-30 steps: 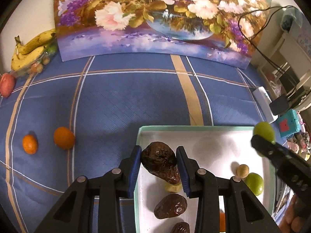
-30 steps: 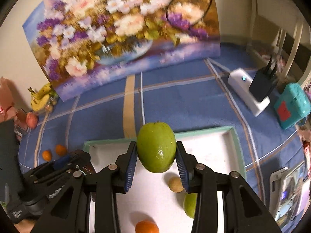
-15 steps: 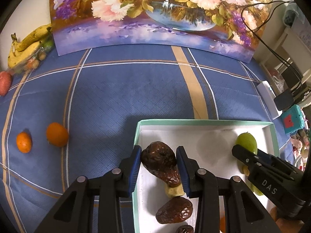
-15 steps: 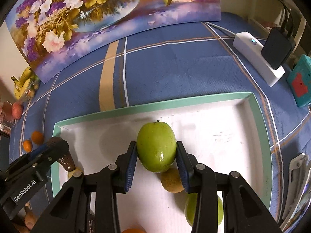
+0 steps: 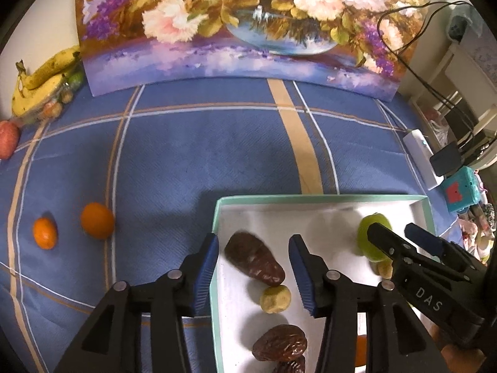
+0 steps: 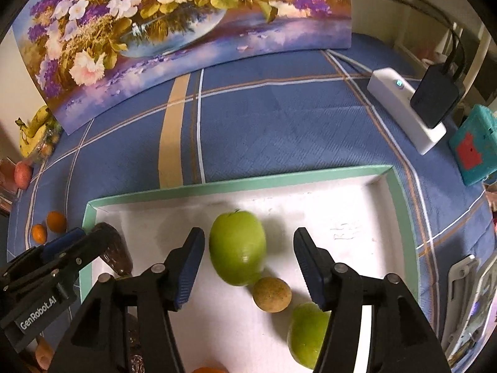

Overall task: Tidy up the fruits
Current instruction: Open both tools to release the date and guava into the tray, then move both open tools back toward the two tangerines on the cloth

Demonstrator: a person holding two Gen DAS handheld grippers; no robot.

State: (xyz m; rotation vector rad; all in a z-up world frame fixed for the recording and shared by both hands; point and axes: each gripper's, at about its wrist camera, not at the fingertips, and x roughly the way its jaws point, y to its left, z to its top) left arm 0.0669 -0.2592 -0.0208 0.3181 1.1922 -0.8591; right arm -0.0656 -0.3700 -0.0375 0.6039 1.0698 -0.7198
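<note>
Both grippers' jaws have just been opening, the left gripper (image 5: 253, 272) parted around a brown fruit (image 5: 253, 261) and the right gripper (image 6: 248, 267) around a green apple (image 6: 237, 247), both fruits lying free in the white tray (image 6: 236, 183) on the blue cloth.

A large flower painting (image 5: 248, 28) stands propped against the wall at the back of a blue tablecloth (image 5: 192, 155) crossed by tan and white stripes. At the right edge, a white power strip (image 6: 403, 112) lies on the cloth with a black adapter (image 6: 435, 96) plugged into it, black cables (image 5: 400, 40) running up from there. Just beside the strip sits a teal box with a red patch (image 6: 475, 146). A white device (image 6: 462, 283) lies near the right corner, partly out of view
</note>
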